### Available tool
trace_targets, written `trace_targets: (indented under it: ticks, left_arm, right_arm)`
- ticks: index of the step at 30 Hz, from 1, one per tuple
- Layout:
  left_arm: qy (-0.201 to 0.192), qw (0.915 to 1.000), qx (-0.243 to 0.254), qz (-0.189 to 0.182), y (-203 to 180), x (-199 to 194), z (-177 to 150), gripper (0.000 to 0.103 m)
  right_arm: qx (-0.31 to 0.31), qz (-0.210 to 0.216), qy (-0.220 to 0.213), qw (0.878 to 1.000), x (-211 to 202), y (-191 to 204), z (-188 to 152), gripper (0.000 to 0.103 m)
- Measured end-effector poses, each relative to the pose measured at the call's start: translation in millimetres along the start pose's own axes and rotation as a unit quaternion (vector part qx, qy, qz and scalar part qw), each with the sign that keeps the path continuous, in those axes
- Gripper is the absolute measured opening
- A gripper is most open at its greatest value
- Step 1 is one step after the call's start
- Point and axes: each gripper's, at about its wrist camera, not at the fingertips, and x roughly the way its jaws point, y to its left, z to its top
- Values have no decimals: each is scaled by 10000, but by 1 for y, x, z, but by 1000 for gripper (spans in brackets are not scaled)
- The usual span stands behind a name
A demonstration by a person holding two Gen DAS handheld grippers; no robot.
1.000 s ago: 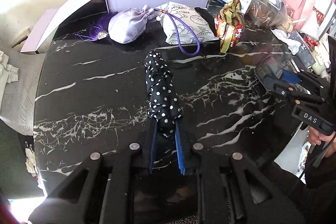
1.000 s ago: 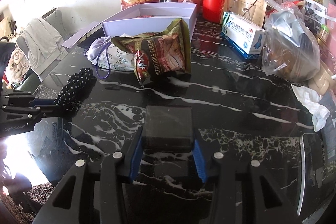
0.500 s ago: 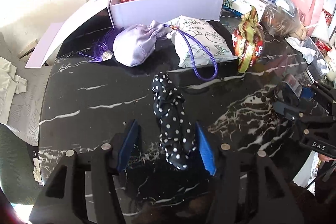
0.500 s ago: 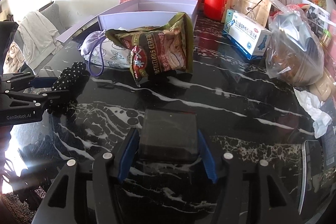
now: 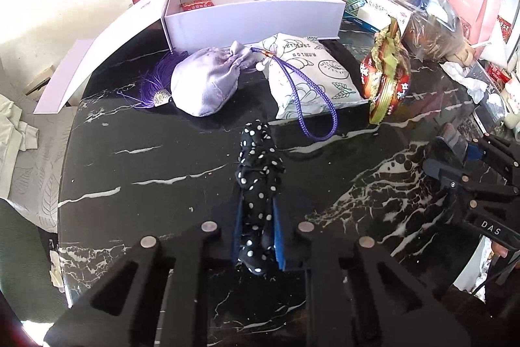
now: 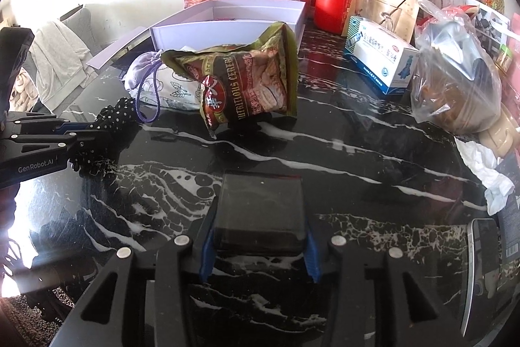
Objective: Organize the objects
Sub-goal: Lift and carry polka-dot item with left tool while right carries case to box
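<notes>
Surface: I'm working over a black marble table (image 5: 136,171) with white veins, a pale wall behind it and clutter packed along the far edge.
Left gripper (image 5: 258,230): at 6 o'clock in my left wrist view, its blue pads are pressed in narrow on the near end of a black polka-dot fabric roll (image 5: 258,184).
Polka-dot roll: it runs from the pads toward 12 o'clock, and its far end rests on the marble just short of a purple cord loop (image 5: 308,106).
Right gripper (image 6: 258,244): at 6 o'clock in my right wrist view, its pads sit against both sides of a flat dark square box (image 6: 261,210) that rests on the table; I have it clamped.
Cross view: from the right wrist camera I see the left gripper at 9 o'clock with the dotted roll in it.
Middle ground: a lilac satin pouch (image 5: 208,83) with a purple tassel lies at 11 o'clock, touching a white printed sachet (image 5: 312,77) at 12 to 1 o'clock.
Cereal packet (image 6: 247,83): it stands upright beside the sachet, straight ahead at 12 o'clock in the right view.
Beyond: an open white box (image 5: 253,18) sits behind the pouch and sachet at 12 o'clock, its lid (image 5: 97,60) folded out toward 10 o'clock.
Far edge: a red canister (image 6: 334,0), jars and a blue-and-white carton (image 6: 380,64) stand at 12 to 2 o'clock.
</notes>
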Motion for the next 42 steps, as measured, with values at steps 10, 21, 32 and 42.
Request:
trace_targets:
  ticks: [10, 21, 32, 42]
  left_arm:
    - [-86, 9996, 28, -272, -4, -23, 5, 14]
    - [-394, 9987, 143, -292, -9, -64, 24, 14]
    - [-597, 9976, 194, -306, -7, -85, 53, 14]
    - [-781, 9964, 249, -191, 2, -91, 87, 14]
  right_arm:
    - [-119, 30, -236, 9996, -19, -2, 13, 44]
    - [-509, 110, -545, 9972, -46, 6, 38, 44]
    - [-719, 331, -850, 9932, -64, 8, 64, 44]
    - [-757, 497, -1032, 9905, -61, 7, 107, 44]
